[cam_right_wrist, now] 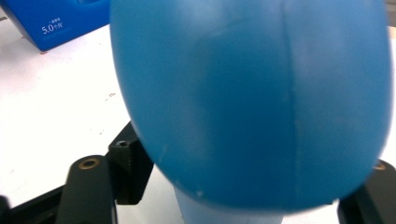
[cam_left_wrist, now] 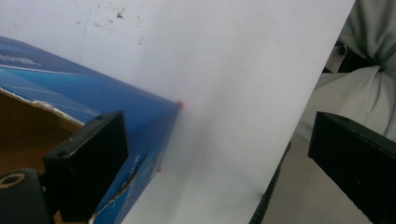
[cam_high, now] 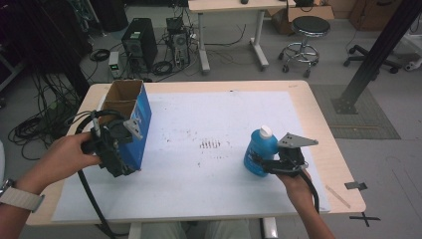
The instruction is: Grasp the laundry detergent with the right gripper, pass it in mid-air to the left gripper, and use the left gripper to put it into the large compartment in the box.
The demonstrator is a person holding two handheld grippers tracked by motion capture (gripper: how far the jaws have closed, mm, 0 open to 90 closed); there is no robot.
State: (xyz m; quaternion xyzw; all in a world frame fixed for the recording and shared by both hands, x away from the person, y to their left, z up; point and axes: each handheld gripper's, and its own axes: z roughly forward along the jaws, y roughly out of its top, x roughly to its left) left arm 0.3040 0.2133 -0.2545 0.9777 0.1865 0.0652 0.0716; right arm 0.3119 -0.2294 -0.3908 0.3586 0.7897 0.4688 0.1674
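An open-topped blue cardboard box (cam_high: pixel 142 124) stands on the left of the table. My left gripper (cam_high: pixel 119 154) is at its near end, open. In the left gripper view the box's torn corner (cam_left_wrist: pixel 140 121) lies beside the left jaw, and the other jaw hangs far off past the table's edge. A blue bottle (cam_high: pixel 260 148) with a white cap (cam_high: pixel 266 131) stands on the right. My right gripper (cam_high: pixel 263 167) is shut on its lower body. Seen from the right gripper view, the bottle (cam_right_wrist: pixel 252 93) bulges between the two jaws.
A white sheet (cam_high: pixel 224 114) covers most of the wooden table (cam_high: pixel 323 139), with a patch of dark specks (cam_high: pixel 210 144) at its middle. Beyond the far edge are a computer tower (cam_high: pixel 139 42), a stool (cam_high: pixel 309 30) and another table's legs (cam_high: pixel 203 45).
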